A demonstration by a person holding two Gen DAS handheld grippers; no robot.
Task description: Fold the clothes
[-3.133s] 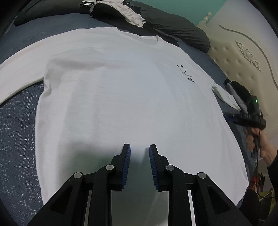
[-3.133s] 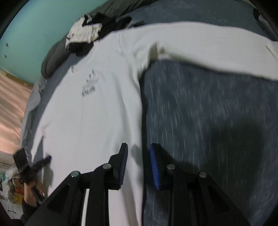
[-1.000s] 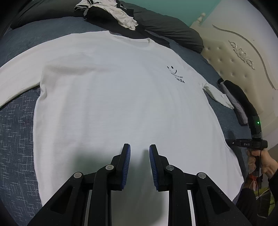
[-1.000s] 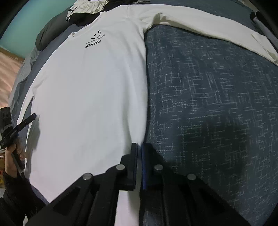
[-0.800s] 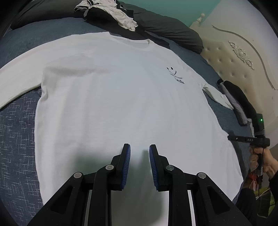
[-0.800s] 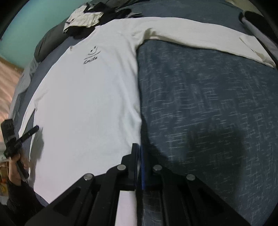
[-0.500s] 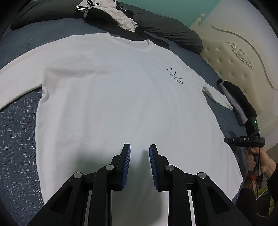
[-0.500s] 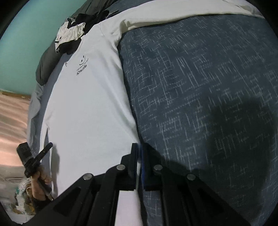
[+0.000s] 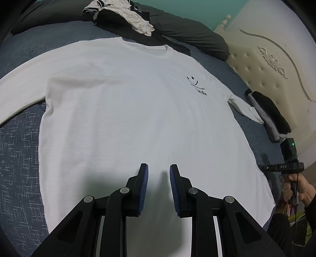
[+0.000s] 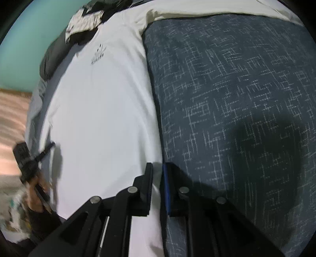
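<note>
While the white long-sleeved shirt (image 9: 126,118) lies spread flat, chest side up, on the blue patterned bedspread (image 10: 237,89), both sleeves out to the sides, no fold is made yet. My left claw (image 9: 157,178) hovers over the lower middle of the shirt, pads spread a little with nothing between them; whether the tips touch the cloth I cannot tell. My right claw (image 10: 157,178) sits at the shirt's side edge near the hem, its jaws opening, with a strip of white edge showing in the narrow gap; the pads do not appear to press on it. Judgement: the step in hand looks like getting a hold on that side edge. Risks from here: with the gap this narrow and the frame blurred, the right claw may close on the bedspread along with the shirt, or take only the top layer, so the fold would drag or come up lopsided. A heap of unfolded clothes (image 9: 122,13) and a dark folded stack (image 9: 270,118) lie near the shirt's sleeves; a swung sleeve could catch them.
</note>
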